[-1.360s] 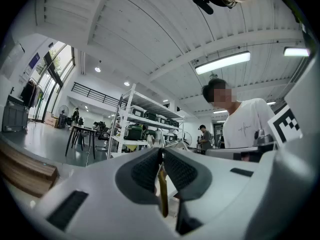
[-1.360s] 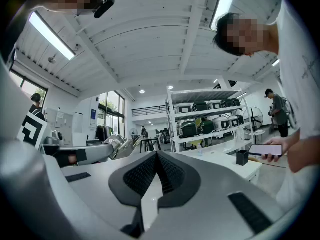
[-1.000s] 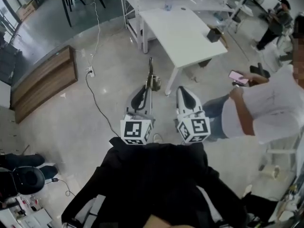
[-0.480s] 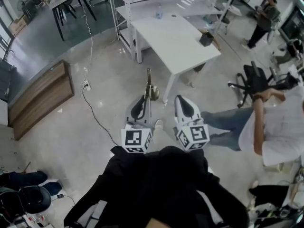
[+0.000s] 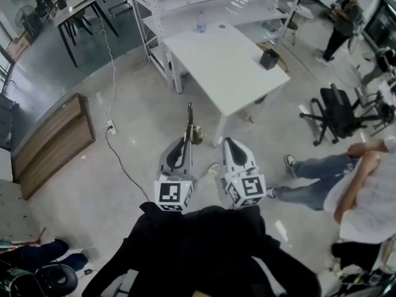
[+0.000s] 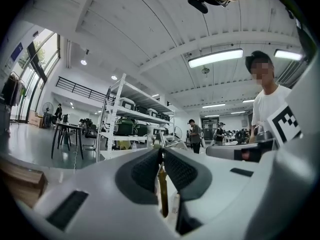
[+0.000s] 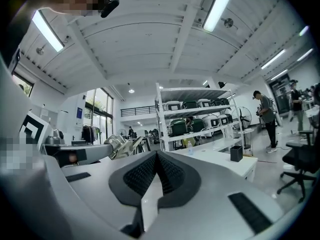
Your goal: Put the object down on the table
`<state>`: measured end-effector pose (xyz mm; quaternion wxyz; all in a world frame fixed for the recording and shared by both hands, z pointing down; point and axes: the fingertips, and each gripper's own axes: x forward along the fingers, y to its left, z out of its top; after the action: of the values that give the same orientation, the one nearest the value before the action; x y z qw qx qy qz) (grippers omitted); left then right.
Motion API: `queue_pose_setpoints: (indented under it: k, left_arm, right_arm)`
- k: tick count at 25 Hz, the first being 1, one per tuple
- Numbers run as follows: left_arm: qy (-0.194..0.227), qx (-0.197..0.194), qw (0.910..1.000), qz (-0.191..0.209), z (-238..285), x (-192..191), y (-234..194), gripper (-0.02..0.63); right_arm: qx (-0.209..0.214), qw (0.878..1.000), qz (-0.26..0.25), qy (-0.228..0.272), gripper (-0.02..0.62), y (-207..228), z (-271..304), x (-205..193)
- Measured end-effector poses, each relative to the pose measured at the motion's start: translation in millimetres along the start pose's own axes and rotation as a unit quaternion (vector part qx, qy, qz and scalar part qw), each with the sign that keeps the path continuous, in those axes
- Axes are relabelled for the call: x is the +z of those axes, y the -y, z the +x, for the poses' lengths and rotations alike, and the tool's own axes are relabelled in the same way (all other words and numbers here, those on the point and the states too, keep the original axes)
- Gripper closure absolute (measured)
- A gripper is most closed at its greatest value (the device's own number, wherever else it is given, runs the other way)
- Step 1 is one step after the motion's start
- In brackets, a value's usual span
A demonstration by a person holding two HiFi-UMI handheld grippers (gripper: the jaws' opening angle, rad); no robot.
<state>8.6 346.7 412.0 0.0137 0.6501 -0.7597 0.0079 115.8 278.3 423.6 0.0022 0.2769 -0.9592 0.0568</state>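
Left tool [image 5: 187, 142]: jaws nearly closed, pinching a slim metal object [image 5: 191, 121] by its near end. The stem juts forward over the floor, short of the white table [image 5: 229, 60]. Right tool [image 5: 229, 144]: jaws together, holding nothing. The object looks rigid, light and probably smooth, so it may pivot in your narrow pinch. Hold it close to its thicker part and lay it flat on bare table, clear of the black box [image 5: 269, 59].

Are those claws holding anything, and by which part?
The left gripper pinches a slim brass-coloured tool by its near end; the right gripper is shut and empty.
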Motion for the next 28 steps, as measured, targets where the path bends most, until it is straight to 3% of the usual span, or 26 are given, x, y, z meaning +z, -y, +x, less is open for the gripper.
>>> queue_pose_setpoints:
  k: [4, 8, 11, 16, 22, 28]
  left_arm:
    - [-0.01, -0.001, 0.9997, -0.021, 48.8, -3.3, -11.9, 0.574]
    - [-0.021, -0.004, 0.9998, 0.007, 114.5, -4.5, -37.2, 0.574]
    - [-0.019, 0.001, 0.9998, -0.009, 160.7, 7.0, -47.4, 0.574]
    - [-0.024, -0.009, 0.9997, 0.002, 243.8, 5.8, -55.9, 0.574]
    - [-0.018, -0.024, 0.9996, 0.002, 321.9, 11.9, -54.0, 0.574]
    - [-0.028, -0.042, 0.9987, -0.008, 361.9, 2.3, -47.0, 0.574]
  right_arm:
    - [-0.016, 1.0, 0.013, -0.009, 0.594, 38.4, 44.4, -9.7]
    - [-0.012, 1.0, 0.017, -0.014, 0.594, 72.4, 107.6, -1.0]
    - [-0.009, 1.0, 0.016, -0.018, 0.594, 97.4, 144.8, 9.5]
    - [-0.007, 1.0, 0.008, -0.019, 0.594, 146.5, 203.0, 23.1]
    - [-0.018, 1.0, 0.002, -0.014, 0.594, 200.0, 252.2, 33.6]
    - [-0.04, 0.999, 0.012, -0.019, 0.594, 235.7, 274.5, 30.8]
